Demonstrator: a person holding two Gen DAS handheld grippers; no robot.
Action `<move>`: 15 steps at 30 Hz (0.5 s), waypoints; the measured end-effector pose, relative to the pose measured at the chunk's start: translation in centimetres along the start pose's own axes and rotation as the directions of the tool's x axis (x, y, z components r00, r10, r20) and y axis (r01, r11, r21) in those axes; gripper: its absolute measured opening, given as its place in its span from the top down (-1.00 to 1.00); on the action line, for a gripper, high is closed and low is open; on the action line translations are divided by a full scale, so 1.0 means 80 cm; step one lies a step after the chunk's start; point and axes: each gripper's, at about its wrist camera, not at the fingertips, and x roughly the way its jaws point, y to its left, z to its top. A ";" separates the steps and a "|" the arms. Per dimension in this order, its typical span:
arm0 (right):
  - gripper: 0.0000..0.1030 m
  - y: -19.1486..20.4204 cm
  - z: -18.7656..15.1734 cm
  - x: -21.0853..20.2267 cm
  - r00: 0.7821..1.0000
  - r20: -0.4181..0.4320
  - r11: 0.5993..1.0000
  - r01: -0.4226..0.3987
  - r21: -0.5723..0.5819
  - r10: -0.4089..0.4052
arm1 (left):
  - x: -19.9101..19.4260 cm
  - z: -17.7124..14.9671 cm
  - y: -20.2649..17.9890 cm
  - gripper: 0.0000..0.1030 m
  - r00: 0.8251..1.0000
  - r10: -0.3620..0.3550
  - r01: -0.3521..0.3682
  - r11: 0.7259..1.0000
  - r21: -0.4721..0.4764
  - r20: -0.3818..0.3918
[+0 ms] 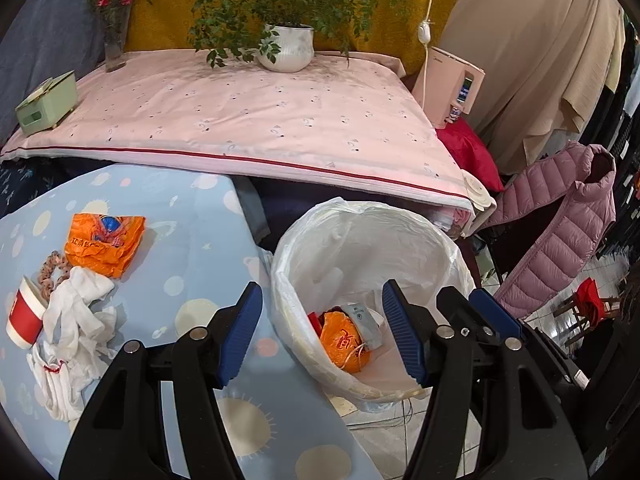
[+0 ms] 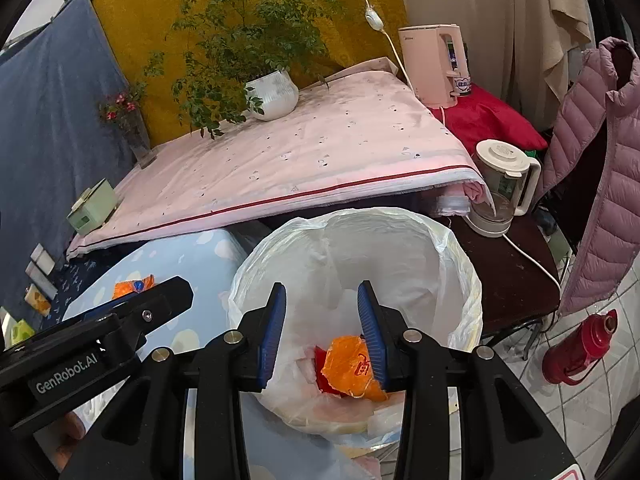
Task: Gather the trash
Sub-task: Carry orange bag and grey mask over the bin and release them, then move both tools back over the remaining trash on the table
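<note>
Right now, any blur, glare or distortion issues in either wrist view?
Left wrist: sharp, strong fisheye bending the pink tablecloth edge, dark corner vignette. Right wrist: equally sharp, same warp, even soft light, mild sheen on the white bin liner, no blown glare.

Thin glossy plastic bin liner (image 1: 360, 240); crinkled orange plastic wrapper (image 1: 105, 246); matt cotton tablecloth (image 1: 192, 232).

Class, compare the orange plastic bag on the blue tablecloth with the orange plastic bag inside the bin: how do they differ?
The orange plastic bag on the tablecloth lies flattened and spread out; the orange plastic bag in the bin is bunched up. The first rests alone on blue fabric, still uncollected; the second sits among other rubbish inside the white-lined bin. Both are crinkled orange plastic with red print.
</note>
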 end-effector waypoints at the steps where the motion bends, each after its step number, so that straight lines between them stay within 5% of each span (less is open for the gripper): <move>1: 0.29 0.003 -0.001 -0.001 1.000 0.000 1.000 -0.001 -0.004 0.001 | -0.001 -0.001 0.003 -0.15 1.000 0.002 -0.002 1.000 -0.005 0.001; 15: 0.29 0.048 -0.009 -0.007 0.999 -0.006 0.997 -0.036 -0.066 0.035 | -0.025 -0.015 0.057 -0.15 0.999 0.043 -0.042 0.996 -0.080 0.014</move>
